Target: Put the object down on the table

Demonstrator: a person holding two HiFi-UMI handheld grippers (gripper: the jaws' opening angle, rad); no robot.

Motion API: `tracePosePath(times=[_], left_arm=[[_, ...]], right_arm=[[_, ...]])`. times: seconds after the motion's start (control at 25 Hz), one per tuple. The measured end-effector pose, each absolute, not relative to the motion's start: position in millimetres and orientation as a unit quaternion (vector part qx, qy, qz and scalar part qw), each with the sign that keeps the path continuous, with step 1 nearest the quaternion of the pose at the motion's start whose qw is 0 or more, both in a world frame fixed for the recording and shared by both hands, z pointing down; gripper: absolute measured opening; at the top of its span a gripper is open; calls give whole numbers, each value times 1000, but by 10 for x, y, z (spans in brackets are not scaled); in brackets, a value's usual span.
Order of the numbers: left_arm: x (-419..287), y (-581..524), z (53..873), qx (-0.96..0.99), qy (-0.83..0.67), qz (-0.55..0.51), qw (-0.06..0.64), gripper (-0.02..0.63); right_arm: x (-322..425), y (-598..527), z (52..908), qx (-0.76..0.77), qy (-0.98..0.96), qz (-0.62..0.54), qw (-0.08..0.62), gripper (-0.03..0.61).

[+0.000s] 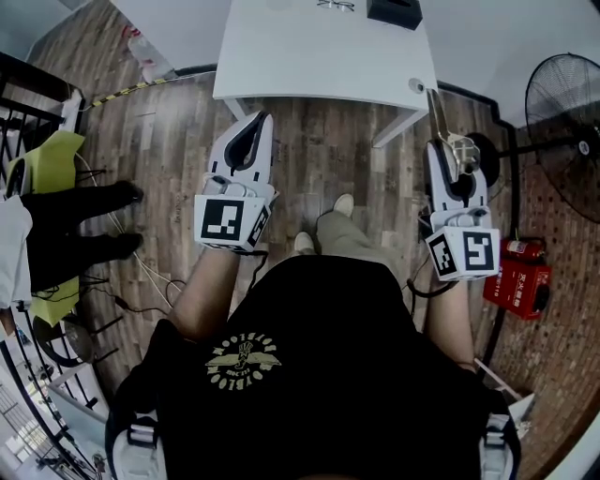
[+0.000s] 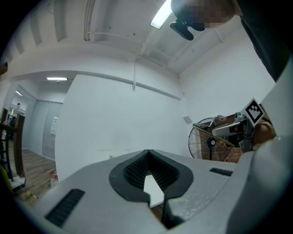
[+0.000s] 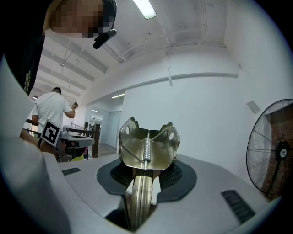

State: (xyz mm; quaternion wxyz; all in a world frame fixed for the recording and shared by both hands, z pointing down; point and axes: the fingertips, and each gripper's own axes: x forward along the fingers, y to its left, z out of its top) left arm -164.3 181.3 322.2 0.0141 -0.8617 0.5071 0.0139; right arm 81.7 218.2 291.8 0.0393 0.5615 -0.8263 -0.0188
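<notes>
No brand name reads clearly. The red box [image 1: 518, 277] at 3 o'clock on the floor has white characters too small to make out, the yellow emblem on the person's black shirt [image 1: 242, 361] is blurred, and the print at the far edge of the white table [image 1: 319, 56] is cut off. Each gripper's cube shows only black-and-white square markers. The metal tongs [image 3: 147, 146] are clamped in the right gripper [image 3: 146, 171]. Their spring hinge sticks out past the jaw tips and their arms run back between the pads. In the head view the right gripper [image 1: 454, 173] holds the tongs [image 1: 459, 145] over the wooden floor, just short of the table's near right corner, which lies at about 11 o'clock from them. The left gripper [image 1: 251, 127] is clenched on nothing, its tips meeting [image 2: 147, 155]. A black thing [image 1: 394, 11] on the table at 12 o'clock is cropped, and the fan [image 1: 562, 103] at 2 o'clock is only partly in view.
</notes>
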Motion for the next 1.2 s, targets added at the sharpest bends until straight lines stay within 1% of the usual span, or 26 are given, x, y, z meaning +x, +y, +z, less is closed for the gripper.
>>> tracePosePath(times=[0.56, 1.2], left_arm=[[-1388, 1212, 3297, -855, 519, -1, 13, 6], [-1186, 562, 3488, -852, 524, -14, 2, 6]], right_arm=[[1115, 1567, 3030, 553, -833, -3, 35, 117], [1310, 831, 3240, 544, -838, 10, 51, 117]])
